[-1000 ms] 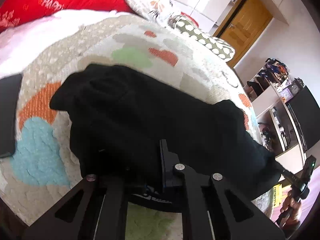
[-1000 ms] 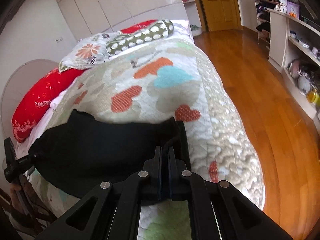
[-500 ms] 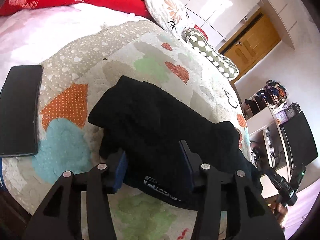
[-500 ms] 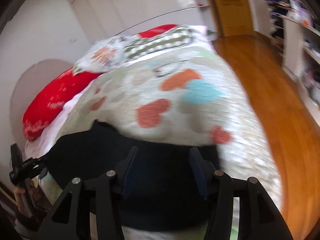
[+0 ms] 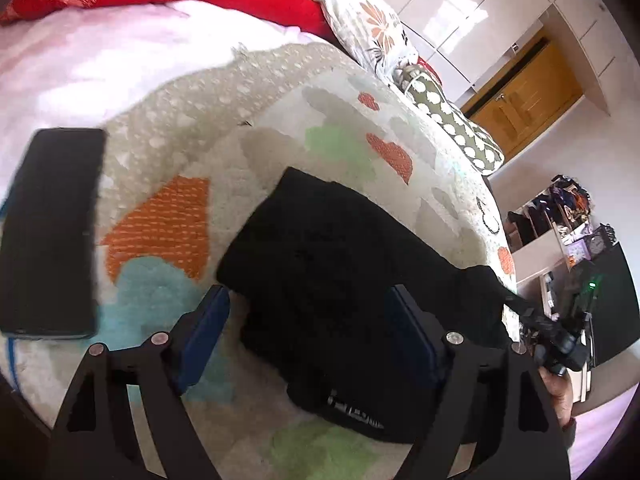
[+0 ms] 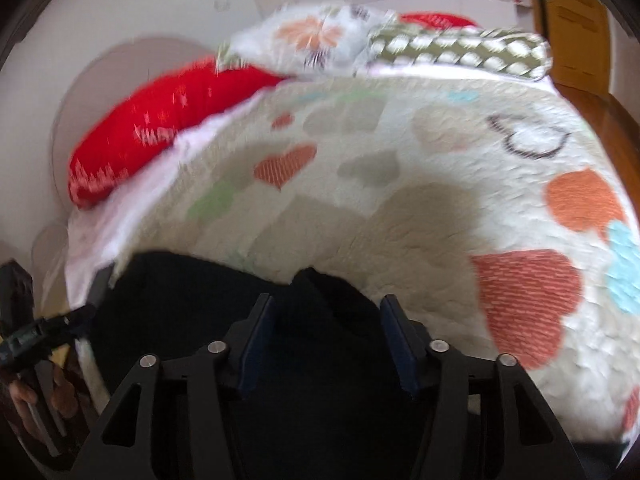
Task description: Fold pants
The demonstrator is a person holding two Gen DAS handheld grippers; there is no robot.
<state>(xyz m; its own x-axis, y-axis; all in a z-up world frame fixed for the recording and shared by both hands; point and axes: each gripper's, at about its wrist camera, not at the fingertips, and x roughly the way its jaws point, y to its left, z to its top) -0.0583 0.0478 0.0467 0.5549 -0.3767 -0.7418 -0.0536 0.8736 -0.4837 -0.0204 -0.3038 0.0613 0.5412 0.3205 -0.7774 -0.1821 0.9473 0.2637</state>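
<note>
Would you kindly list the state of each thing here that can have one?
Black fabric pants: folded, lying on the quilt.
Left gripper: jaws opening, gripping nothing.
Right gripper: jaws closing over the pants, pads not yet pressing.
Black flat phone: screen dark, lying flat.
Brown wooden door: shut.

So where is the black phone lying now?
In the left wrist view, the black phone lies at far left on the heart-patterned quilt, apart from the folded black pants.

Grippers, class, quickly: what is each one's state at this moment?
Left gripper: jaws opening, wide apart over the black pants, gripping nothing.
Right gripper: jaws closing, a raised pants fold between them, not yet pinched.
</note>
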